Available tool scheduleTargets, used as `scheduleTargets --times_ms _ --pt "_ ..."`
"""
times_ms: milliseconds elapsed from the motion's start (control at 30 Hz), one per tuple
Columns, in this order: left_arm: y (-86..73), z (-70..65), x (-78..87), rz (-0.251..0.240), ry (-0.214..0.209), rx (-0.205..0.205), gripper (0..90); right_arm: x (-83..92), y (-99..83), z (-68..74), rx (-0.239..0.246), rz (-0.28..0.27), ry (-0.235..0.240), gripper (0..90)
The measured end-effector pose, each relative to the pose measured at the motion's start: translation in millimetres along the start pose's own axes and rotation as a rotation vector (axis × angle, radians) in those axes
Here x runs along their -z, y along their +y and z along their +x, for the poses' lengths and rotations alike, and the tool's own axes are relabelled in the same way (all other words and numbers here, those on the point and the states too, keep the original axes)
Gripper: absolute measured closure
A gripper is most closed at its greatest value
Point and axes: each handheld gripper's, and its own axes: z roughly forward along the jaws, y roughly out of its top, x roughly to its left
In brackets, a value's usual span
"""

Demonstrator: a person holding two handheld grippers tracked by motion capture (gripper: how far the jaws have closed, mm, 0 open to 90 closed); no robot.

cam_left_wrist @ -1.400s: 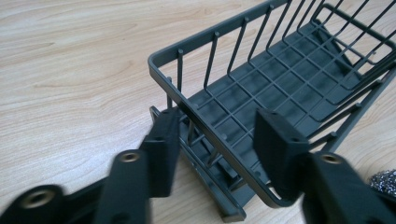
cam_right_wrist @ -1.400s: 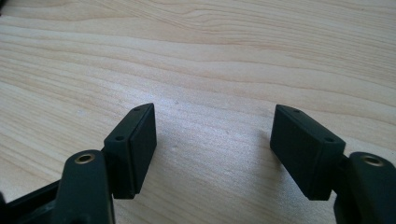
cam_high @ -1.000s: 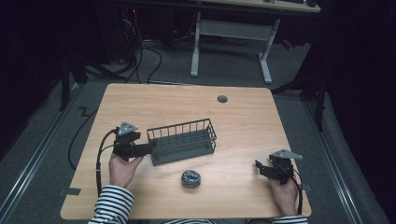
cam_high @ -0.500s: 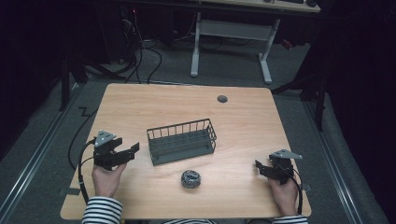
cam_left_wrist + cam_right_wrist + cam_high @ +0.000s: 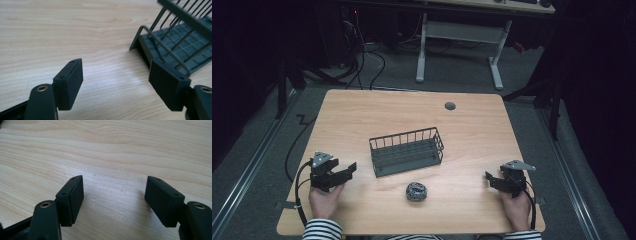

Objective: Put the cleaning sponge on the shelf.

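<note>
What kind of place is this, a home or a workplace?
Probably a lab or workshop for recording. A bare wooden table stands on grey carpet, cables run across the dark floor behind it, and a second desk frame stands further back. The person holds a cabled gripper in each hand.

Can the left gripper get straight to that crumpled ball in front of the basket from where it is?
Probably yes: the left gripper is open, and bare table lies between it and the ball; the wire basket sits behind that line.

Dark room; grey floor (image 5: 462,70); white-legged desk (image 5: 459,35) behind.
</note>
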Motion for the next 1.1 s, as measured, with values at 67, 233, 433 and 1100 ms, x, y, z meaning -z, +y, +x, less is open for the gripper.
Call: scheduleTargets --times_ms 67,233,433,1100 --pt "-4.3 0.1 -4.5 0.012 0.012 -0.004 28.4 -0.1 0.0 -0.1 0.001 -0.001 0.001 31.9" --pt "-10.0 0.0 -16.4 0.042 0.050 -0.026 29.1 0.0 0.0 0.0 0.001 -0.003 -0.004 33.5" --pt "-13.7 -1.0 -25.7 0.061 0.084 -0.053 29.7 0.0 0.1 0.1 0.002 -0.003 -0.002 33.7" --pt "-20.2 -1.0 -38.6 0.095 0.151 -0.104 28.8 2.7 1.8 9.7 0.063 0.030 0.059 31.7"
